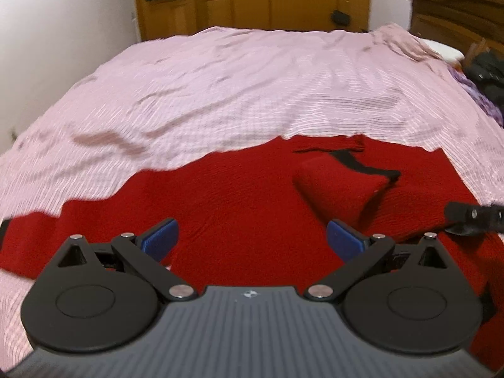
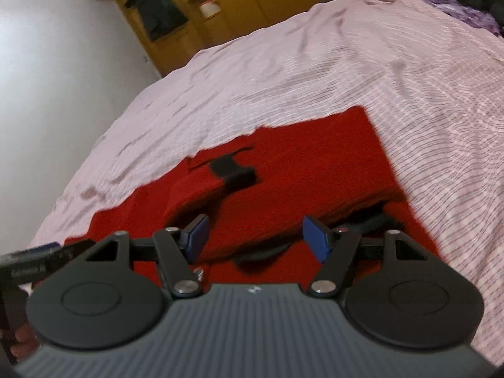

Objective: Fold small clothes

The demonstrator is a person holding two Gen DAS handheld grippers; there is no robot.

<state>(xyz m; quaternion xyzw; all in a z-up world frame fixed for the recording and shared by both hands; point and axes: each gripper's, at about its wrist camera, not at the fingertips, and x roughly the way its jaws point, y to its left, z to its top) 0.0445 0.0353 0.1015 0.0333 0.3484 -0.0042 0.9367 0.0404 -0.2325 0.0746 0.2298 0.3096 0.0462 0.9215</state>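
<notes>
A red knitted garment point(image 1: 239, 208) lies spread on the pink bedcover point(image 1: 252, 88) just in front of me, one part already folded over near a black strip point(image 1: 362, 165). My left gripper point(image 1: 252, 242) and right gripper point(image 2: 255, 236) both hover over it with jaws spread wide, holding nothing. To fold it well, I judge I should pinch two matching edge points, lift together, and lay the fabric across evenly.
</notes>
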